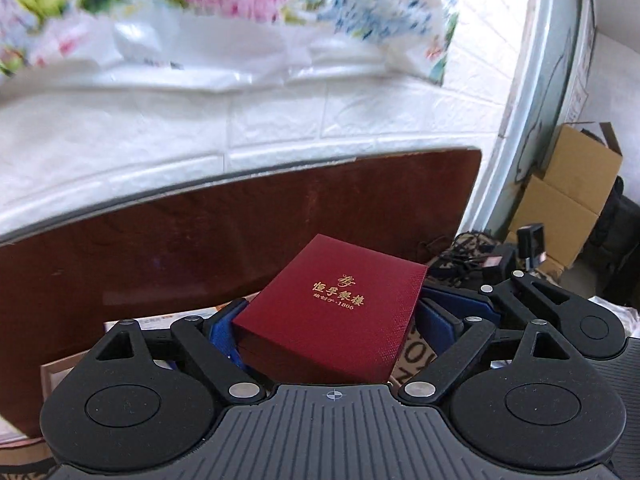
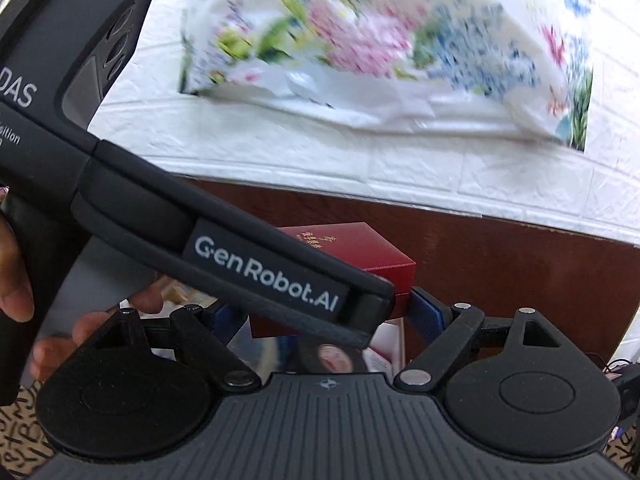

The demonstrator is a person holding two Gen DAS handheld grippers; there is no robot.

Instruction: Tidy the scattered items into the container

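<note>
- Two grippers are in view; the left gripper (image 1: pixel 326 328) is clamped on a red box (image 1: pixel 334 308), with a blue pad (image 1: pixel 224 334) pressing the box's left side and the opposite blue pad against its right side.
- Red box: tilted, gold lettering on its lid facing up, held above the dark wooden table (image 1: pixel 160 240) and clear of the surface.
- Right gripper (image 2: pixel 324 316): its fingers stand apart, one blue pad (image 2: pixel 426 312) just beside the box's right edge; contact cannot be confirmed.
- Right wrist view: the left gripper's black body (image 2: pixel 240 256) crosses diagonally in front of the red box (image 2: pixel 360 252), hiding most of it.
- Container: not identifiable in either view.
- Background: white brick wall (image 1: pixel 280 128), floral bag (image 2: pixel 380 40), cardboard boxes (image 1: pixel 568 184) at far right.
</note>
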